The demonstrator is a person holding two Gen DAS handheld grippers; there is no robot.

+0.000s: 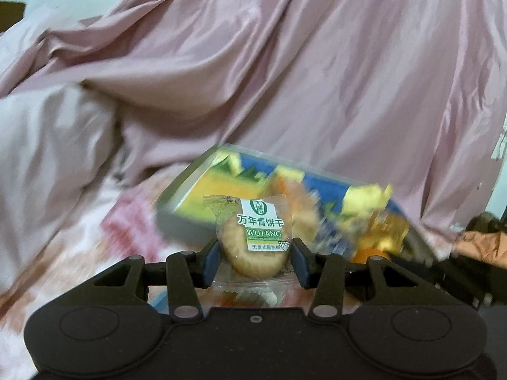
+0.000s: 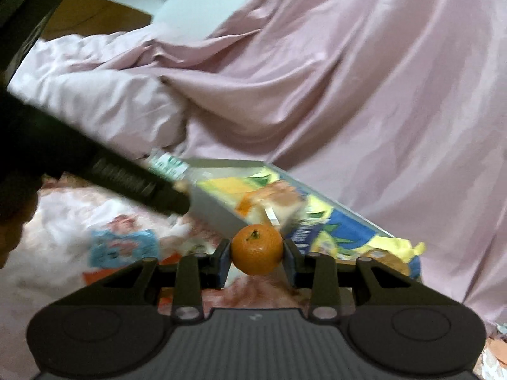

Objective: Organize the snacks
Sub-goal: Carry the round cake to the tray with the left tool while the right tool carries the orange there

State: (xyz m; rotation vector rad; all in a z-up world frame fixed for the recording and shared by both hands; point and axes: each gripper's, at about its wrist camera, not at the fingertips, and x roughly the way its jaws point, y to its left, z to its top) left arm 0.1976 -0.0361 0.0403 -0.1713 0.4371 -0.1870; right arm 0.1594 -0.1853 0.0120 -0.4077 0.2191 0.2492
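Note:
My left gripper (image 1: 255, 250) is shut on a wrapped round biscuit (image 1: 253, 247) with a green and white label, held just in front of an open box (image 1: 187, 196) printed in yellow and blue. The box holds several snack packets (image 1: 304, 199). My right gripper (image 2: 256, 250) is shut on a small orange mandarin (image 2: 256, 248), held near the front wall of the same box (image 2: 215, 212). The left gripper's dark arm (image 2: 104, 167) crosses the right wrist view at the left, with the biscuit wrapper (image 2: 168, 164) at its tip.
The box lies on a bed with a patterned pink and white sheet (image 1: 79, 253). A bunched pink satin duvet (image 1: 285, 79) rises behind the box. A blue printed patch (image 2: 123, 247) shows on the sheet at the left.

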